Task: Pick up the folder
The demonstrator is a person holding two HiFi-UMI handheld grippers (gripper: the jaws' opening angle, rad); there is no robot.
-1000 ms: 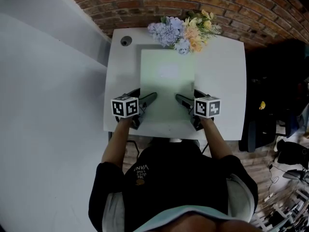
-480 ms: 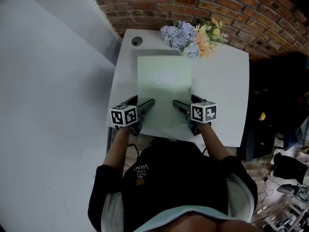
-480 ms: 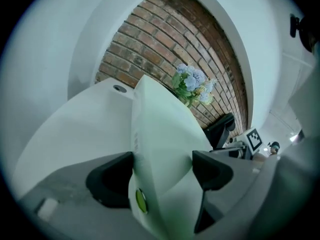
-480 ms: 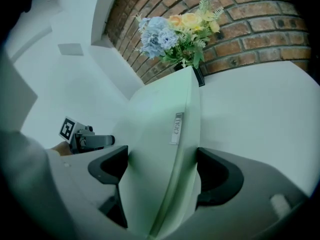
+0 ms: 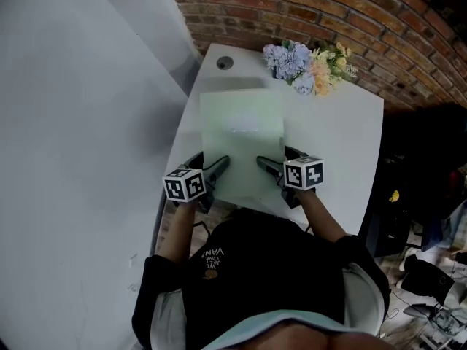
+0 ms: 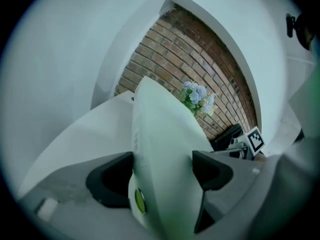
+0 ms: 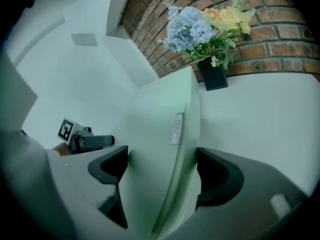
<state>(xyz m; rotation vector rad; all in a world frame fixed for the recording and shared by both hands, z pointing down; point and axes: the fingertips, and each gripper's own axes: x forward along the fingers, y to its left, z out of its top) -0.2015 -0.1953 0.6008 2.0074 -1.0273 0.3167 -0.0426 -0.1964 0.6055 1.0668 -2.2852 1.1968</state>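
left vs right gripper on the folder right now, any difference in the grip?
The left gripper clamps the folder at its left edge, the right gripper at its right edge. A round green stud sits on the folder at the left gripper's jaws; the right gripper's hold plain cover, with a small label ahead of them. Shared: both are shut on the folder's near end.

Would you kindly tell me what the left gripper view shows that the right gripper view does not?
Only the left gripper view shows the small green button at the near edge of the folder, between the jaws of the left hand-held gripper. Only the right gripper view shows the black vase beneath the flowers and a pale label strip on the folder, with the right hand-held gripper closed on it. Both show the pale green folder clamped between jaws, the flowers and the brick wall.
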